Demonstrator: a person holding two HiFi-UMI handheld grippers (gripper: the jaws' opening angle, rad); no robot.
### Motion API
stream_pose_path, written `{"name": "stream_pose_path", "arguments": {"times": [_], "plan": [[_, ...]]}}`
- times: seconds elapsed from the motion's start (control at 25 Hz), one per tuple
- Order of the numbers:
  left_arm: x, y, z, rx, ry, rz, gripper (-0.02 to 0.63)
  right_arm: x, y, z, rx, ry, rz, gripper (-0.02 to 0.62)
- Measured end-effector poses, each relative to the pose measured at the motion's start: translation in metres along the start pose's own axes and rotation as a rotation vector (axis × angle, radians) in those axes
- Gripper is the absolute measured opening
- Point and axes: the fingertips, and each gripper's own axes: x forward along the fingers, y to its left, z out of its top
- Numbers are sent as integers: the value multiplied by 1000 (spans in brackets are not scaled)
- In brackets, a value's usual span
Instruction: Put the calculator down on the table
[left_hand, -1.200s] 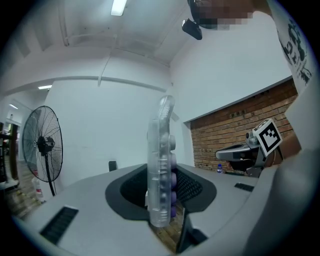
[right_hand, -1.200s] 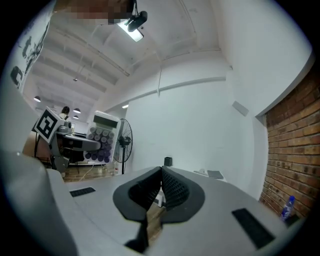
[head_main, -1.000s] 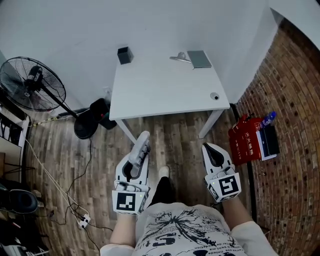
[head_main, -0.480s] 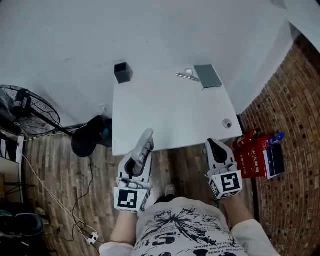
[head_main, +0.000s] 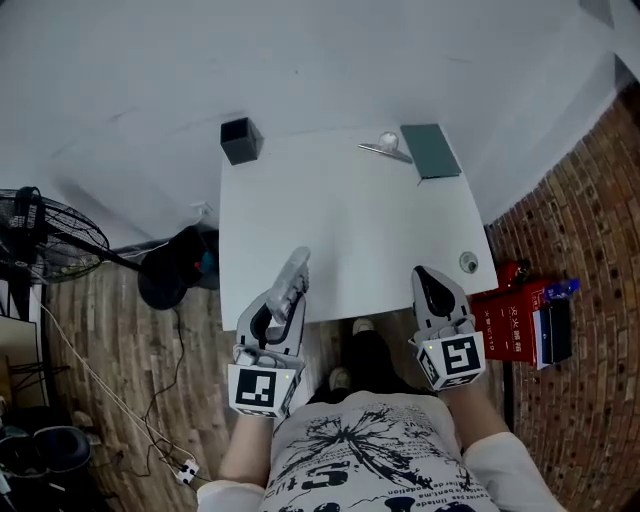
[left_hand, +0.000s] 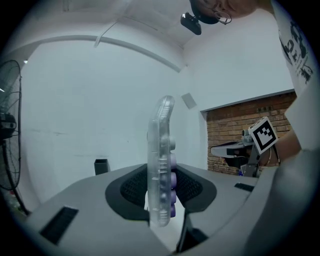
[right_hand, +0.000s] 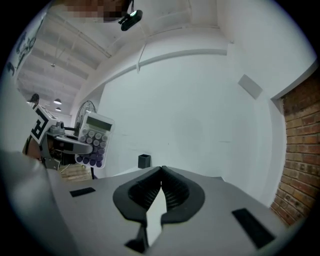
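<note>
Holding the calculator on edge by its lower end, my left gripper has it pinched between its pads. A second ago it hung over the floor, short of the table. Now it sits above the near edge, not yet down. My right gripper is empty, jaws pressed together. I judge the lowering can start.

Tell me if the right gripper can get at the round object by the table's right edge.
Probably yes: the right gripper is shut and empty, and only bare table separates it from the round object.
</note>
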Motion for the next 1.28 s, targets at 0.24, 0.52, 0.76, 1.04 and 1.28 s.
{"name": "stream_pose_path", "arguments": {"times": [0.24, 0.52, 0.76, 1.04, 1.28], "plan": [[59, 14, -16, 27, 105, 10, 141, 59, -28, -2, -14, -3, 57, 15], [137, 27, -45, -5, 185, 16, 141, 127, -64, -18, -12, 43, 116, 15], [181, 22, -92, -99, 299, -28, 141, 161, -75, -52, 13, 123, 158, 15], [206, 14, -150, -144, 442, -65, 141, 187, -82, -84, 37, 185, 192, 15], [215, 14, -179, -211, 495, -68, 141, 195, -84, -98, 53, 213, 213, 15]]}}
